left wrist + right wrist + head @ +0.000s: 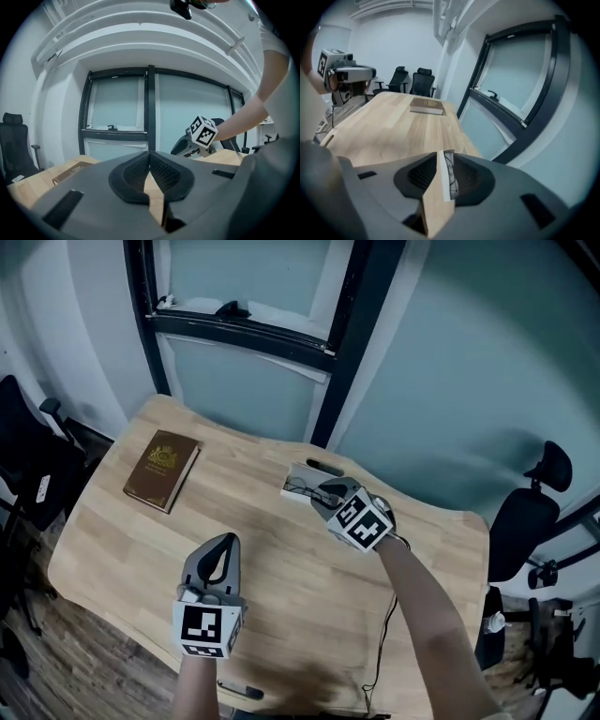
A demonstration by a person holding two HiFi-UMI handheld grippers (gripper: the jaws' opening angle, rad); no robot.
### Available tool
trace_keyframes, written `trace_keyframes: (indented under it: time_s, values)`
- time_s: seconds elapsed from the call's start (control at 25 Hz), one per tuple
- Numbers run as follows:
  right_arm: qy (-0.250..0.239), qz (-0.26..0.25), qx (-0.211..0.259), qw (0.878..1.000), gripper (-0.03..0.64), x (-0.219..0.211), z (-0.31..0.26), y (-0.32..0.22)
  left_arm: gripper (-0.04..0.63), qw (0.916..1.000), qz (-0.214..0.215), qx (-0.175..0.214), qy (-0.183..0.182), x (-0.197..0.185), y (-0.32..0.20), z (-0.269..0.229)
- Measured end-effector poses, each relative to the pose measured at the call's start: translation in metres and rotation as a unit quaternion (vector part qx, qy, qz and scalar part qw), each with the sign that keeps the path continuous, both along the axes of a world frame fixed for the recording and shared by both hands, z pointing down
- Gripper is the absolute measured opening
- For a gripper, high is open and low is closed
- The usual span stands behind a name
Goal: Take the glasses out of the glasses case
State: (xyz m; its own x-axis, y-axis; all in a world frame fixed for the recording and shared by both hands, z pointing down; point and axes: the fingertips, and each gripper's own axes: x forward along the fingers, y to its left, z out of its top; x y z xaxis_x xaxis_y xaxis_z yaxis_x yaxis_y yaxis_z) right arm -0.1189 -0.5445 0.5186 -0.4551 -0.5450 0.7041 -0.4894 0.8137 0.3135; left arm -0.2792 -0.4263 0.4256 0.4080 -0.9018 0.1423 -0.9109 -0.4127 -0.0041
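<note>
Found the left claw (226, 540) closed, tips together and empty, low in the middle of the frame over the tabletop (281, 563). Saw the right claw (317, 491) spread apart right of centre, at the open glasses case (296, 480), glasses (450, 173) lying inside it.

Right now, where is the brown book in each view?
Head view: brown book on the table's upper left.
Left gripper view: low at the left.
Right gripper view: centre, far along the table.
Shared landmark: the dark window frame.
</note>
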Motion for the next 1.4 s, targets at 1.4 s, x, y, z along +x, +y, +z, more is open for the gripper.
trace_keyframes:
  time_s: [1.4]
  values:
    - [0.173, -0.099, -0.171, 0.965, 0.015, 0.006, 0.111, -0.078, 0.015, 0.996, -0.018, -0.086, 0.017, -0.03, -0.048, 0.09]
